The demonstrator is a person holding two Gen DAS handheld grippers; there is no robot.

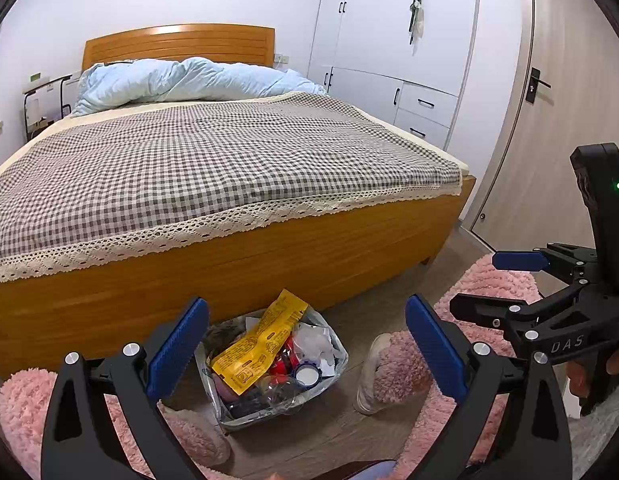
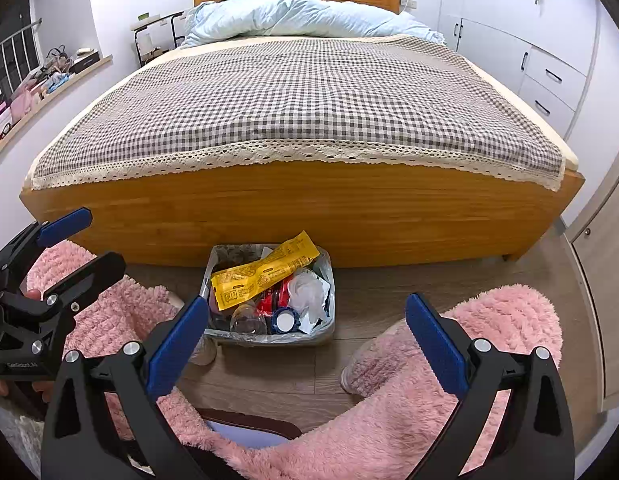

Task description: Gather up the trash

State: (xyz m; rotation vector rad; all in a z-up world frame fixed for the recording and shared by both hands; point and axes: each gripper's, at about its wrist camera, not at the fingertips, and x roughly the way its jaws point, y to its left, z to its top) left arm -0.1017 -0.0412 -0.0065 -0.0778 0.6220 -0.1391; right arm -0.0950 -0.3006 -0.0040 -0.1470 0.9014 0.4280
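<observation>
A bedroom, seen from two cameras aimed low at the foot of a wooden bed (image 2: 293,216) covered by a grey checked bedspread (image 2: 301,96) with a cream lace edge; a pale blue duvet (image 2: 305,16) is bunched at the headboard; on the wood floor, just in front of the bed's footboard, stands a small trash bin (image 2: 269,338) lined with a clear plastic bag and already full; a long yellow wrapper (image 2: 261,274) lies across the top, beside crumpled white paper (image 2: 307,290), a blue-rimmed lid (image 2: 285,321) and clear plastic; the left gripper (image 1: 307,350) and the right gripper (image 2: 307,346) both hang above the bin with their blue-padded fingers spread wide, grasping nothing; the person's legs in fluffy pink trousers (image 2: 489,340) stand either side of the bin; white wardrobes (image 1: 393,40) line the right-hand wall.
</observation>
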